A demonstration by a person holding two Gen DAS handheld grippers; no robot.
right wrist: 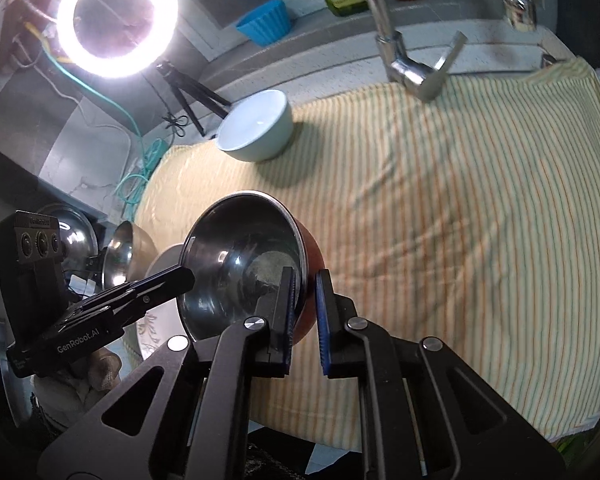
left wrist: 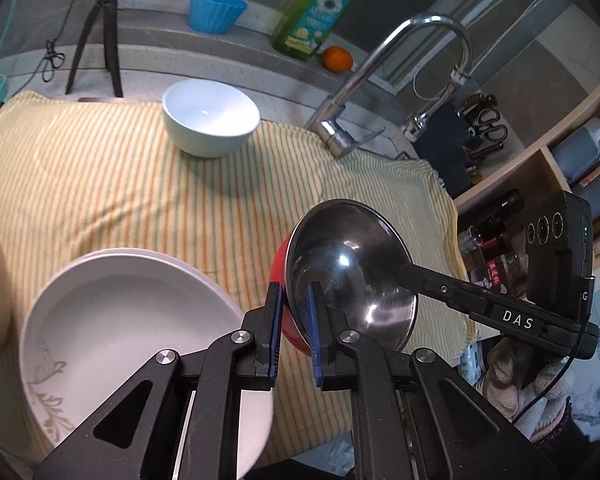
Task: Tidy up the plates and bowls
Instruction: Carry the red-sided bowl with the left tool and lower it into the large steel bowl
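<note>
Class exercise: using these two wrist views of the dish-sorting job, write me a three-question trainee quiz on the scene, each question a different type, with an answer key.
1. True or false: both hand-held grippers are clamped on the rim of the same red bowl with the steel inside.
2. Multiple choice: what stands on the ledge beside the green dish soap bottle? A) an orange B) a mug C) a sponge
3. Fill in: the white bowl rests on a striped ____.

Key
1. True: the left hand-held gripper and the right hand-held gripper each pinch the rim of the red bowl, on opposite sides.
2. A: the orange sits by the dish soap bottle.
3. Towel: the white bowl sits on the striped towel.
</note>
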